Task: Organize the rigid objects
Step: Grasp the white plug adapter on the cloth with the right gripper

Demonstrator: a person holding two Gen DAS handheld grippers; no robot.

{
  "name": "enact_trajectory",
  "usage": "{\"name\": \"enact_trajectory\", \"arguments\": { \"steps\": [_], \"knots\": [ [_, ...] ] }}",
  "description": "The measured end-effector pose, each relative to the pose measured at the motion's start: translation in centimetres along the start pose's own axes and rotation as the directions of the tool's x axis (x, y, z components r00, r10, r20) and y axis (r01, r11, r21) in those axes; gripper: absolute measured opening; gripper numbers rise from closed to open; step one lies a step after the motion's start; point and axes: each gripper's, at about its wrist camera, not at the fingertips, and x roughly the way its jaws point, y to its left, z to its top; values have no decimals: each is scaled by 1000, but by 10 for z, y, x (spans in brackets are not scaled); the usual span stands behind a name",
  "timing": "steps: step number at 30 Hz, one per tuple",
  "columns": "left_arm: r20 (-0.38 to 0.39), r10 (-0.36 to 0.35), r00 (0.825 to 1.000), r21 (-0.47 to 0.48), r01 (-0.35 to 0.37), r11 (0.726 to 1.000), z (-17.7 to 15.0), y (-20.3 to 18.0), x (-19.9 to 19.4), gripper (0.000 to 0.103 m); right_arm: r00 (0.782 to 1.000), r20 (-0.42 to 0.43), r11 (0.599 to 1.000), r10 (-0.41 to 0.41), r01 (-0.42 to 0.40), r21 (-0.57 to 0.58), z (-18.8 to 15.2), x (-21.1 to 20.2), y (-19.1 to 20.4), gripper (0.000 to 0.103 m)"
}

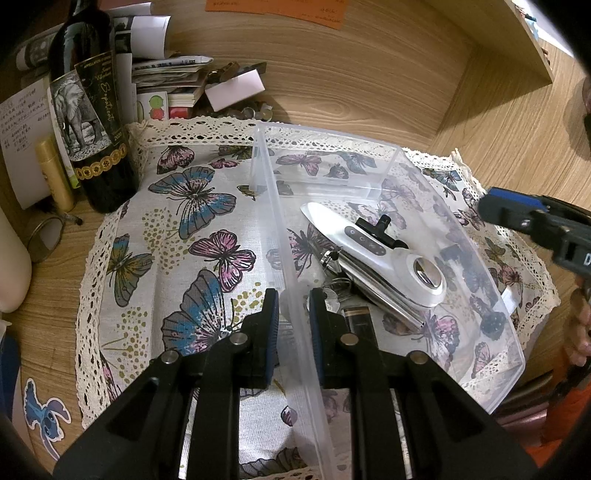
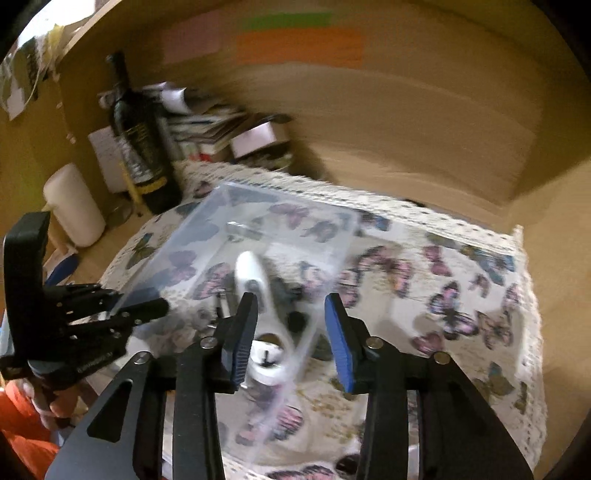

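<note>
Warm indoor light falls on a wooden desk (image 1: 498,122), and a wood-grain back panel (image 1: 332,62) rises right behind it. Orange sticky notes (image 1: 280,9) cling high on that panel. To the panel's right, a wooden shelf board (image 1: 517,40) juts forward. The right wrist view is motion-blurred, showing the same panel with pink, green and orange paper strips (image 2: 299,46).

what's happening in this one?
A person is tidying small items into a clear plastic bin on a butterfly tablecloth. The left tongs straddle the bin's near wall, not yet clamped. The right tongs are open and empty, hovering over the bin in a motion-blurred frame. Inside lie a white handheld device, keys and other small metal pieces.
</note>
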Motion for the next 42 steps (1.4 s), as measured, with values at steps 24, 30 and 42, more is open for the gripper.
{"name": "enact_trajectory", "arguments": {
  "steps": [24, 30, 42],
  "knots": [
    [4, -2, 1000, 5, 2, 1000, -1, 1, 0, 16, 967, -232, 929, -109, 183, 322, -113, 5, -95, 45],
    [4, -3, 1000, 4, 3, 1000, -1, 1, -1, 16, 967, -226, 923, -118, 190, 334, -115, 7, -97, 36],
    [4, -5, 1000, 2, 5, 1000, -1, 1, -1, 16, 989, -66, 963, -129, 141, 230, -56, -8, -71, 36]
  ]
}}
